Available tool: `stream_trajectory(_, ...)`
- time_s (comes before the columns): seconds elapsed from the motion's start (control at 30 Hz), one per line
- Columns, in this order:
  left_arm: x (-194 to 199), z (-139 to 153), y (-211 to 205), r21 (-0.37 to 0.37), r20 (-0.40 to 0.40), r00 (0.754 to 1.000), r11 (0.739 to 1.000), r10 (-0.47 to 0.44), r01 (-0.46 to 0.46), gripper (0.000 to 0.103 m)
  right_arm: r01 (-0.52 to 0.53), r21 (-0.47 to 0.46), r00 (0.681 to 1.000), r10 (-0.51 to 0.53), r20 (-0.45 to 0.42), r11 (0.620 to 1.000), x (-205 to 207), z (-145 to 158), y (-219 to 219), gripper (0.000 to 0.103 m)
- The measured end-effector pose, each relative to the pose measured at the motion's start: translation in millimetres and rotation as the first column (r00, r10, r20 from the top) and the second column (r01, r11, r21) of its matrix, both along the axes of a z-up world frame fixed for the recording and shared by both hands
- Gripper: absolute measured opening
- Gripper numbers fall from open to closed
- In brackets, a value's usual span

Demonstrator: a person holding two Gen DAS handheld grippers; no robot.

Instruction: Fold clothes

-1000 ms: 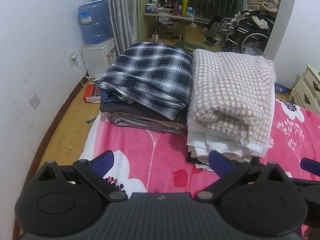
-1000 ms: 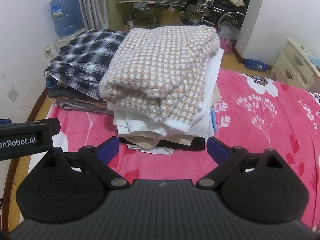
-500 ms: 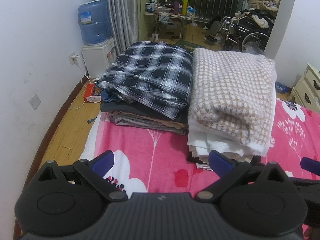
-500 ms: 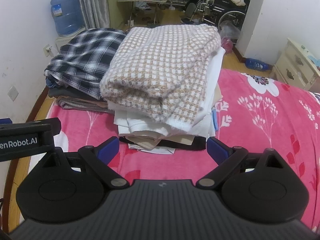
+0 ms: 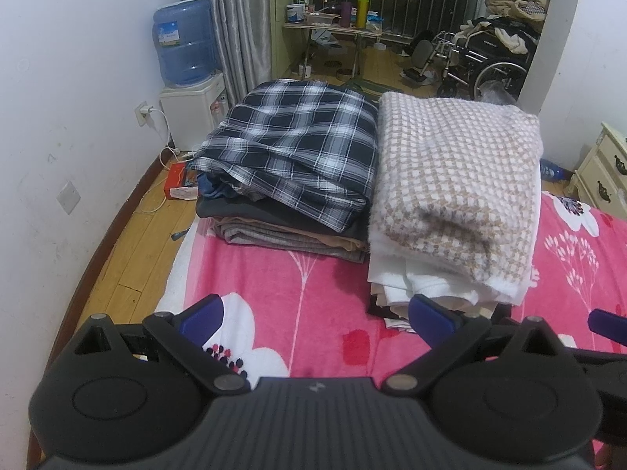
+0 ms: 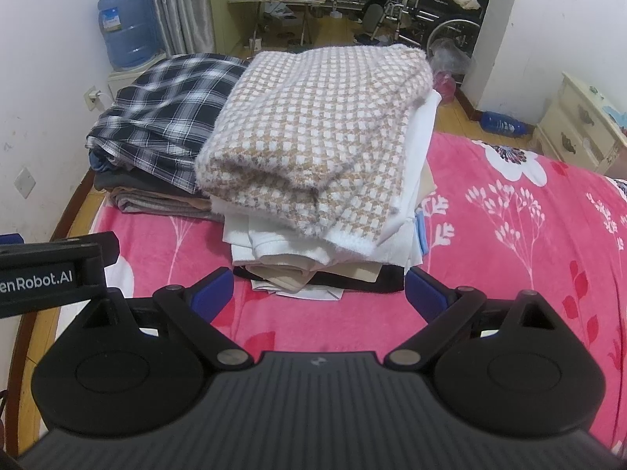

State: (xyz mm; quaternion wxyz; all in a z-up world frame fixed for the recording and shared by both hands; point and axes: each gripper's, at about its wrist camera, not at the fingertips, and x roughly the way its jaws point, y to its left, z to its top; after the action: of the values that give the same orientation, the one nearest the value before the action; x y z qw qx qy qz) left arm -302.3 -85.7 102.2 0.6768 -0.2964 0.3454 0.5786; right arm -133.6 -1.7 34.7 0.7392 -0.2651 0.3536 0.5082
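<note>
Left wrist view first: my left gripper [image 5: 315, 315] hovers low over the pink floral blanket [image 5: 274, 274], its blue fingers [image 5: 202, 315] spread wide with nothing between them. Straight ahead of the fingers, two folded stacks sit side by side and touching. The plaid shirt [image 5: 298, 149] tops the left stack, ahead and slightly left of my fingers, over grey and tan folded pieces. The beige-and-white checked sweater [image 5: 454, 180] tops the taller right stack, just beyond my right finger, over white and cream layers. Far left of the fingers, against the wall, a water dispenser [image 5: 184, 58] stands on the wood floor.

Over to the right wrist view: my right gripper [image 6: 319, 293] is likewise wide open and empty above the blanket [image 6: 509, 235]. The checked sweater [image 6: 325, 133] and its stack lie dead ahead, the bottom layers just past the fingertips. The plaid shirt [image 6: 164, 102] sits ahead to the left. Part of my left gripper [image 6: 51, 274] pokes in at the left edge. A cream nightstand [image 6: 584, 125] stands far right.
</note>
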Motion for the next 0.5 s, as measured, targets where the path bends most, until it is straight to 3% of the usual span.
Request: stream_trajectory(0.5, 2.9, -1.4, 0.2, -0.002, -0.004, 1.0, 1.0, 0.004, -0.004, 0.101, 0.005, -0.003, 1.0, -0.005, -0.007, 1.0, 0.9, -2.1, -0.7, 0.094)
